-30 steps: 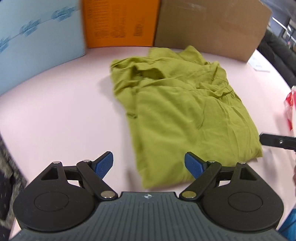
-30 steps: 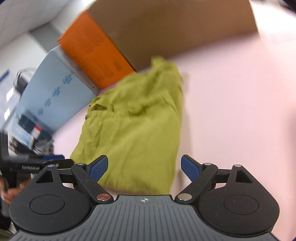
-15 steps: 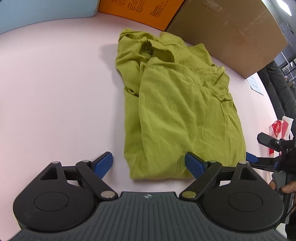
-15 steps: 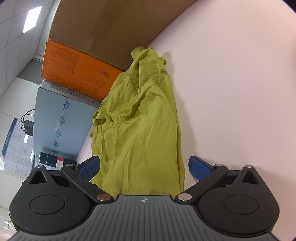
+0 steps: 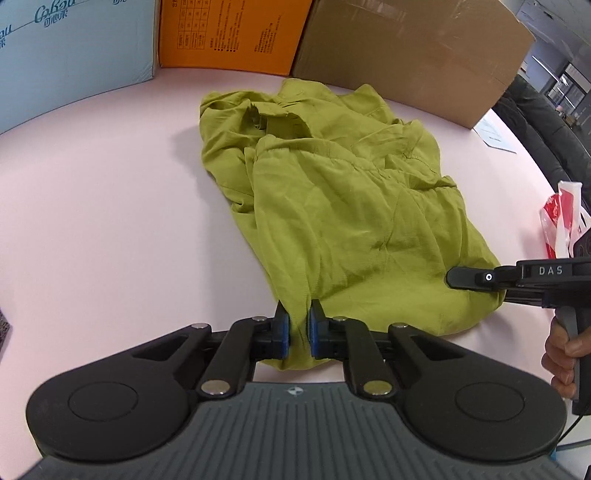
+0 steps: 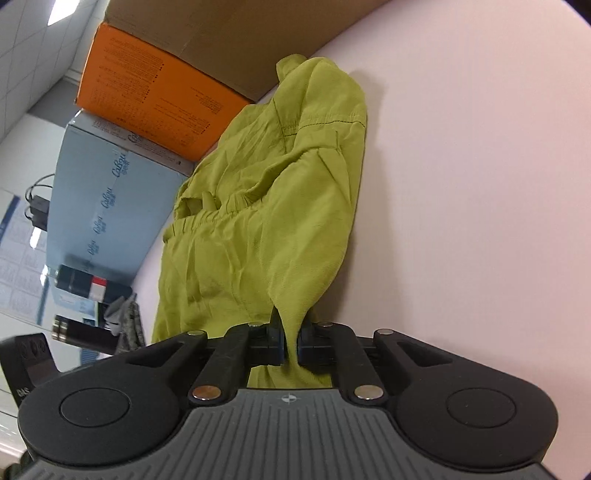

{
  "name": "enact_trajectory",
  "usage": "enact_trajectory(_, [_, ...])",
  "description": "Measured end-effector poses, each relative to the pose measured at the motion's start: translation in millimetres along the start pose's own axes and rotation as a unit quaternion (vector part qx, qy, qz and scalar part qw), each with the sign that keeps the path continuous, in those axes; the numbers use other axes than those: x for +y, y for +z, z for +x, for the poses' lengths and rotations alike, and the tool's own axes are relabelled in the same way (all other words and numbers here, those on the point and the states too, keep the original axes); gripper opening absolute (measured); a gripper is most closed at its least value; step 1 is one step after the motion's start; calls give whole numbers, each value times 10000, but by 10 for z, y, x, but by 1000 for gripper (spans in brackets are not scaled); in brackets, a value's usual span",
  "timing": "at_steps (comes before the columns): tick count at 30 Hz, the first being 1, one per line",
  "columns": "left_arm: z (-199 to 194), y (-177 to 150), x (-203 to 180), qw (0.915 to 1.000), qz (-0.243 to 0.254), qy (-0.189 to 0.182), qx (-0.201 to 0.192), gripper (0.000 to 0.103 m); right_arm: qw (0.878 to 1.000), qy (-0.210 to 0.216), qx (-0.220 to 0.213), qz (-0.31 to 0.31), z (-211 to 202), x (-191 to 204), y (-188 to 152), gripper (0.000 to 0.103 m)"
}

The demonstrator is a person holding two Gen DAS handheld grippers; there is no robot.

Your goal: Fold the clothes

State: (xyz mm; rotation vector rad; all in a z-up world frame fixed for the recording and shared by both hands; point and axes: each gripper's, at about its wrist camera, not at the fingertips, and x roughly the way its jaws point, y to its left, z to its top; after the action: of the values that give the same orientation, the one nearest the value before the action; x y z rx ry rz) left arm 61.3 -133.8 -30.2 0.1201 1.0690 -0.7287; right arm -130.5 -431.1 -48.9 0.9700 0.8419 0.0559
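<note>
We have the green garment lying crumpled on the pink table, in front of 3 boxes. Our left gripper has just closed, pinching the garment's near edge on its left side. Our right gripper has also just closed, clamping cloth at the near right corner, which rises slightly into it.

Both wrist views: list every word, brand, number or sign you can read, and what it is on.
"DAS": on the right gripper, left wrist view.
"CoRou": my best reading of the script brand on the light blue box; the characters beneath it are too small to read.
Orange box: a table and dense lines of print, too small to read.
Brown cardboard box: no print visible.
</note>
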Motion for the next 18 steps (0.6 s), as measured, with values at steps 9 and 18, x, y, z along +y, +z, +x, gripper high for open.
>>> enact_trajectory(9, [-370,-240,38,9975,535,-126,443,10,9953,279,921,121,-237,166,-413,7])
enact_trajectory(18, [-338,-215,235,9979,493,-18,411,42,9971,75,751,-122,-423,95,-589,65])
